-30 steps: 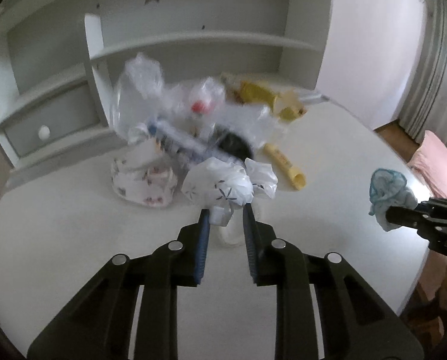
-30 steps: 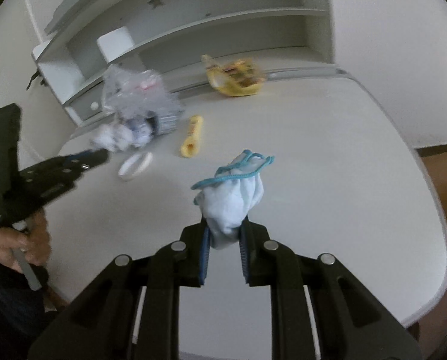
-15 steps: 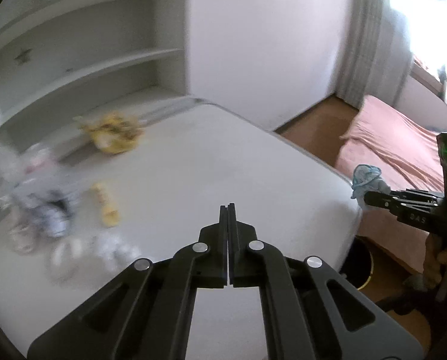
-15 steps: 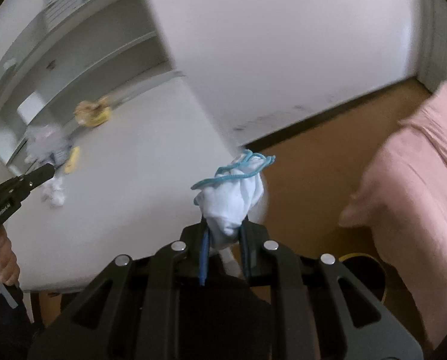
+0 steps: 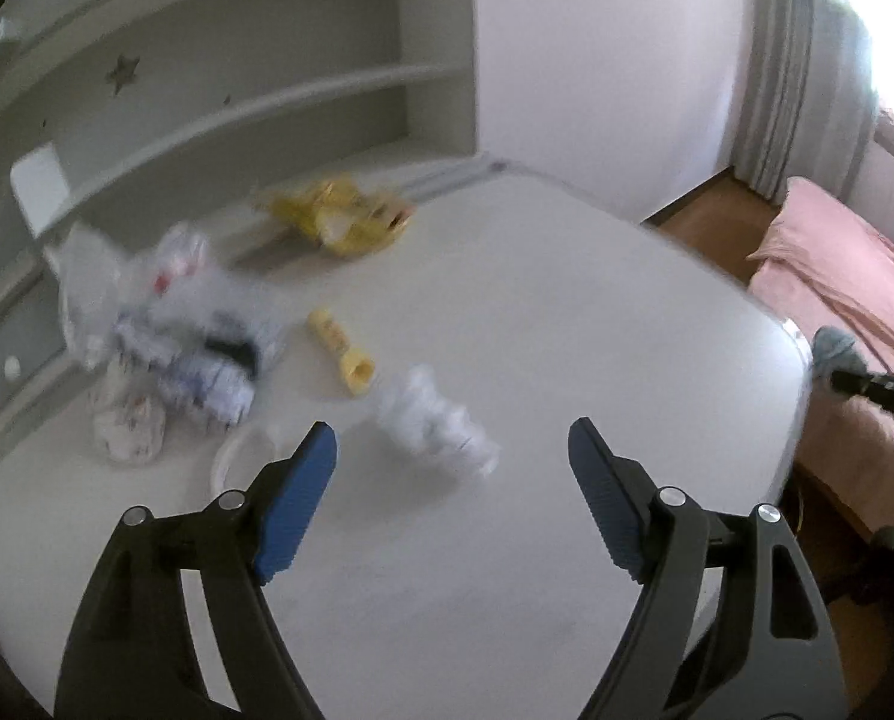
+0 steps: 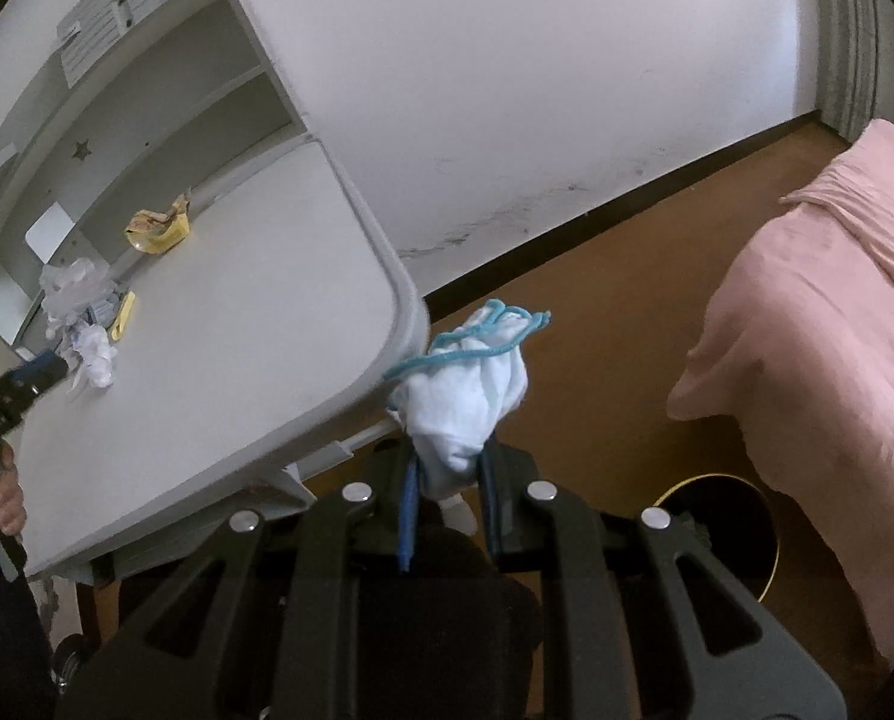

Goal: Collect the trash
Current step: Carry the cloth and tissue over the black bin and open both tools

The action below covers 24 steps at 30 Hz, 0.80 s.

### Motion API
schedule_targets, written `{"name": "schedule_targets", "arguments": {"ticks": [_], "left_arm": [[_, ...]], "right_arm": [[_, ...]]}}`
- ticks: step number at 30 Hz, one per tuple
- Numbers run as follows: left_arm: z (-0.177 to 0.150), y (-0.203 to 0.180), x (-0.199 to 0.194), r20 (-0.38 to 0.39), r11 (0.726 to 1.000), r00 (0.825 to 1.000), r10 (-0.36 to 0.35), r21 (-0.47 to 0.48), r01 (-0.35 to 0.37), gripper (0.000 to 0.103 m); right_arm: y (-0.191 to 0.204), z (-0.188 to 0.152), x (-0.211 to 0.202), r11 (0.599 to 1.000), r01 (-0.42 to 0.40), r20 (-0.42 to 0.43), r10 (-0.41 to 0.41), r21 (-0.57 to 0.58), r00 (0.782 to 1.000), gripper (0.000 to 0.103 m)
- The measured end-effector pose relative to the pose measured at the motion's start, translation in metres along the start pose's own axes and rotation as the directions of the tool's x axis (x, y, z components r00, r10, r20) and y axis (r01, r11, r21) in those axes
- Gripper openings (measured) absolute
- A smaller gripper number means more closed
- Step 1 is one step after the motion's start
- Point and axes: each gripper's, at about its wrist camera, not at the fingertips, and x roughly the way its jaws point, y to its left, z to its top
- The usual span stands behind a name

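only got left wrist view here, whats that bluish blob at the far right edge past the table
Observer: A white cloth with blue trim, pinched in the right claw, just off the table corner.
Operator: ok is there a bin anywhere near it
Observer: Yes, a black bin with a gold rim stands on the brown floor. In the right wrist view it is to the lower right of the cloth, beside the pink bedding.
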Motion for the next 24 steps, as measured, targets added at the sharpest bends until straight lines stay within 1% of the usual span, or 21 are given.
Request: {"name": "schedule_targets", "arguments": {"ticks": [2,6,7,10,11,12,13,14,15,16,18,19,21,22,24], "left_arm": [[-0.004,0.009,0.008,-0.016,1.0,1.0,0.0,-0.024,0.0,0.077],[0.004,0.015,0.036,-0.056,0.998,0.998,0.003,-0.059,-0.006,0.077],[0.007,0.014,0.042,-0.06,0.998,0.998,0.004,-0.062,-0.007,0.075],[0.014,0.009,0.052,-0.074,0.996,0.996,0.043,-0.068,-0.048,0.069],[0.014,0.01,0.055,-0.083,0.996,0.995,0.049,-0.065,-0.055,0.064],[0.014,0.009,0.06,-0.109,0.995,0.992,0.065,-0.069,-0.073,0.047],[0.013,0.009,0.063,-0.124,0.995,0.991,0.056,-0.078,-0.066,0.041],[0.014,0.008,0.064,-0.108,0.996,0.993,0.04,-0.08,-0.048,0.038],[0.014,0.007,0.065,-0.104,0.996,0.994,0.043,-0.073,-0.051,0.021],[0.016,0.005,0.066,-0.1,0.996,0.994,0.054,-0.07,-0.061,0.019],[0.021,0.004,0.066,-0.101,0.995,0.995,0.015,-0.097,-0.025,0.018],[0.024,-0.001,0.063,-0.092,0.996,0.996,0.009,-0.083,-0.016,0.018],[0.028,-0.017,0.057,-0.056,0.999,0.998,0.026,-0.043,-0.028,0.017],[0.031,-0.027,0.052,-0.041,1.0,0.999,0.014,-0.027,-0.015,0.017],[0.038,-0.054,0.045,-0.025,0.999,0.999,-0.033,0.017,0.033,0.017]], "right_arm": [[0.004,0.0,0.005,1.0,-0.006,-0.01,0.006,-0.009,1.0,0.017],[0.011,0.004,0.013,1.0,-0.009,-0.02,0.009,-0.022,1.0,0.017],[0.011,0.005,0.014,1.0,-0.008,-0.018,0.008,-0.023,1.0,0.017],[0.01,0.007,0.013,1.0,-0.006,-0.014,0.006,-0.025,1.0,0.017],[0.008,0.007,0.012,1.0,-0.005,-0.012,0.004,-0.021,1.0,0.017],[0.006,0.006,0.012,1.0,-0.003,-0.013,0.003,-0.018,1.0,0.017],[0.003,0.005,0.011,1.0,0.002,-0.013,-0.002,-0.014,1.0,0.017],[0.001,0.005,0.011,1.0,0.008,-0.013,-0.009,-0.009,1.0,0.017],[-0.003,0.004,0.009,1.0,0.014,-0.012,-0.014,-0.001,1.0,0.017],[-0.007,0.002,0.008,1.0,0.019,-0.011,-0.019,0.008,1.0,0.017],[-0.019,-0.001,0.001,0.999,0.038,-0.003,-0.038,0.033,0.999,0.017],[-0.023,-0.002,-0.001,0.998,0.045,0.001,-0.046,0.041,0.999,0.017],[-0.035,-0.005,-0.007,0.995,0.064,0.008,-0.065,0.07,0.998,0.017],[-0.041,-0.006,-0.011,0.994,0.076,0.014,-0.078,0.084,0.997,0.017],[-0.052,-0.009,-0.016,0.99,0.094,0.017,-0.096,0.101,0.995,0.017]]}}
